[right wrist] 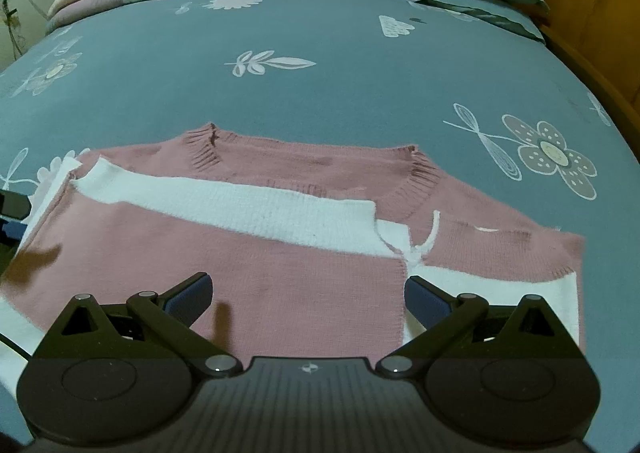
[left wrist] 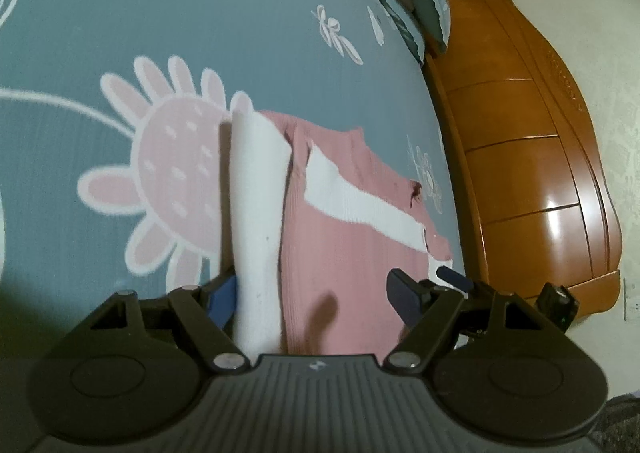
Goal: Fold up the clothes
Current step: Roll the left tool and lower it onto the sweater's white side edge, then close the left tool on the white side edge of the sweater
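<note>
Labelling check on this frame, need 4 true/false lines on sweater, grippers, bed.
1. The sweater is pink with white stripes. True.
2. The right gripper is shut on the sweater. False: its jaws stand wide apart over it.
3. The left gripper is open. True.
4. The sweater lies on a wooden floor. False: it lies on a blue flowered bedsheet.

Left gripper point(left wrist: 314, 295) held low, its 2 fingers spread wide apart, nothing clamped, right gripper point(right wrist: 308, 295) likewise held low and level, 2 fingers parted wide, nothing gripped
</note>
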Motion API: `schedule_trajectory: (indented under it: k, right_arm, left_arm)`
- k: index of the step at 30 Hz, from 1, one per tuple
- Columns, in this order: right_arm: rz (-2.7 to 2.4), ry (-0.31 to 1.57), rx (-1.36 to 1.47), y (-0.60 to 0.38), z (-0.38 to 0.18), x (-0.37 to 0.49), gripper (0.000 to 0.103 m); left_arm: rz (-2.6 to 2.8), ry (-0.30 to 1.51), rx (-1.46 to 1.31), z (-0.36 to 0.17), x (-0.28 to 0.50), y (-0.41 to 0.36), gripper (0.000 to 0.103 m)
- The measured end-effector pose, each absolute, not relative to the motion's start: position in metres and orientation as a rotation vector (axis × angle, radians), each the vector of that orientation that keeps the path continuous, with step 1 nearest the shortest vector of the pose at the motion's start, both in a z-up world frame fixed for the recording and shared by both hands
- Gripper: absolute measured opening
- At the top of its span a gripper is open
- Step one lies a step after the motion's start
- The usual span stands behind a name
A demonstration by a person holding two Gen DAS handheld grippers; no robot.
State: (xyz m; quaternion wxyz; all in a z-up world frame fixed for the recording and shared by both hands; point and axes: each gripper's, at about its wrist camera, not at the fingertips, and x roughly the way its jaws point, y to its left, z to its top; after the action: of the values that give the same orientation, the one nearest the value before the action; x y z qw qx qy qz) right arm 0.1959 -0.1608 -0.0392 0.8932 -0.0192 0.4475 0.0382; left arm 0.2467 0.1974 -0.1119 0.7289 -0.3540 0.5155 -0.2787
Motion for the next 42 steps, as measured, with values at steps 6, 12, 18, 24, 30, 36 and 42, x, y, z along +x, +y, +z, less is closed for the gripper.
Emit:
schedule_trajectory:
  k: [6,12,18,24,30,36,42]
  right_arm:
    - [0.086,0.923,-0.040,-0.160,-0.038,0.194,0.103]
    - [0.088,0.918,-0.051,-0.156,-0.035,0.191,0.103]
    - [0.097,0.921,-0.056,-0.151,-0.033,0.189,0.103]
    - [0.105,0.918,-0.049,-0.149,-0.032,0.190,0.103]
    - [0.113,0.912,-0.058,-0.140,-0.026,0.185,0.103]
    - [0.095,0.924,-0.067,-0.132,-0.024,0.179,0.103]
    - [0.076,0.936,-0.075,-0.123,-0.023,0.172,0.103]
  left_arm:
    - [-0.633,1.125,-0.770,-0.113,0.260,0.195,0.078]
    - [-0.679,1.089,-0.761,-0.114,0.283,0.189,0.078]
    - [-0.712,1.125,-0.796,-0.118,0.264,0.194,0.078]
    - [-0.759,1.151,-0.749,-0.118,0.263,0.186,0.079]
    - [-0.828,1.123,-0.703,-0.120,0.295,0.169,0.078]
    - [-0.862,1.140,-0.660,-0.122,0.299,0.174,0.057]
    - [-0.914,1.171,-0.663,-0.129,0.303,0.182,0.049]
